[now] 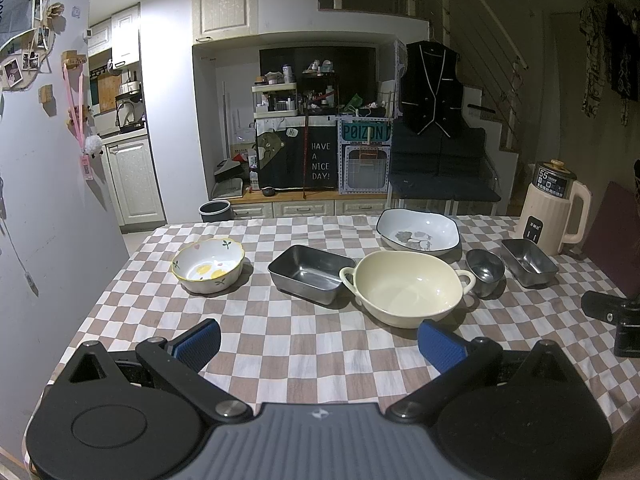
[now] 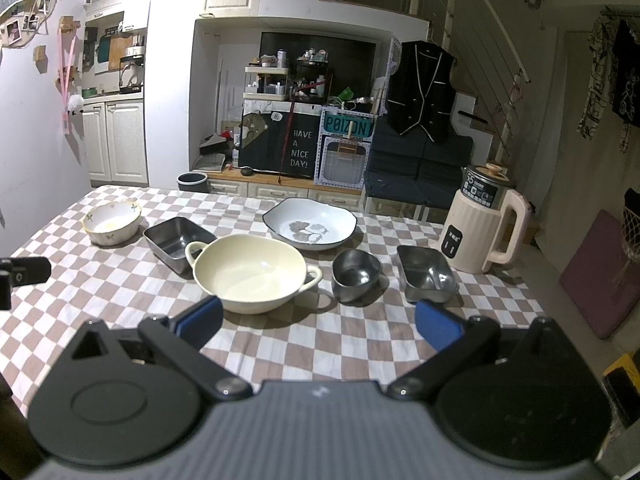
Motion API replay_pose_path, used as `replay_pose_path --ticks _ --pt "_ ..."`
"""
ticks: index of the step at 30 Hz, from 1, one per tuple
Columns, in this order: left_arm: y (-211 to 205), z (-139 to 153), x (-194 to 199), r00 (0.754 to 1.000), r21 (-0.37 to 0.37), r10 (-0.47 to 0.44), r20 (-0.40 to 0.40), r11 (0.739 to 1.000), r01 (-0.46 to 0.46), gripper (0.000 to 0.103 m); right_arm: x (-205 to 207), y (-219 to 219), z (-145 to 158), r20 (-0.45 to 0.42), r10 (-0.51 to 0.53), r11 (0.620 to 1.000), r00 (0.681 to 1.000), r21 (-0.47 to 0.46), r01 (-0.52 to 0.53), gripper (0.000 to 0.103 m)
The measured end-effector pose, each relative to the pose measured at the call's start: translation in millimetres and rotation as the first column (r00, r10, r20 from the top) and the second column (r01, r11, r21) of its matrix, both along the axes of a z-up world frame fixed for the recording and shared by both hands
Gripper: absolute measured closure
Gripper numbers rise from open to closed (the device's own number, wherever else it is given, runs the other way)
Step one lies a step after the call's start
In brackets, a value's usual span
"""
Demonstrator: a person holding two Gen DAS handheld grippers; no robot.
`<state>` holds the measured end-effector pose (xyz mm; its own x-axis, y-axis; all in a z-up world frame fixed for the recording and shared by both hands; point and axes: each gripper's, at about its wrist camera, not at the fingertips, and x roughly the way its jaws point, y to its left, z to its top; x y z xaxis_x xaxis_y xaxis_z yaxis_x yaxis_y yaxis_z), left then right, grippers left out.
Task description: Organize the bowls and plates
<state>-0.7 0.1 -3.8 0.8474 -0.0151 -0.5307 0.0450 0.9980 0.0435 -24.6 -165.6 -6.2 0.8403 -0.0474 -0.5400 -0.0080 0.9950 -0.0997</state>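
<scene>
Several dishes stand apart on the checkered table. A cream two-handled bowl is in the middle. A flowered bowl is at the left. A steel rectangular tray is beside the cream bowl. A white plate with a dark rim is behind it. A small steel bowl and a second steel tray are at the right. My left gripper is open and empty before the cream bowl. My right gripper is open and empty.
A cream electric kettle stands at the table's back right. The other gripper shows as a black part at the right edge of the left wrist view and at the left edge of the right wrist view. A purple cushion lies right.
</scene>
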Motion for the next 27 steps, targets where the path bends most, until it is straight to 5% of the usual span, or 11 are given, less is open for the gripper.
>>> replay_pose_path --ticks 17,27 --pt "-4.8 3.2 -0.5 1.0 -0.007 0.005 0.012 1.0 -0.005 0.0 0.1 0.0 1.2 0.007 -0.011 1.0 1.0 0.002 0.011 0.0" --pt "-19.4 21.8 33.0 0.992 0.029 -0.117 0.04 0.993 0.116 0.0 27.3 -18.1 12.9 0.045 -0.047 0.997 0.998 0.062 0.044 0.0"
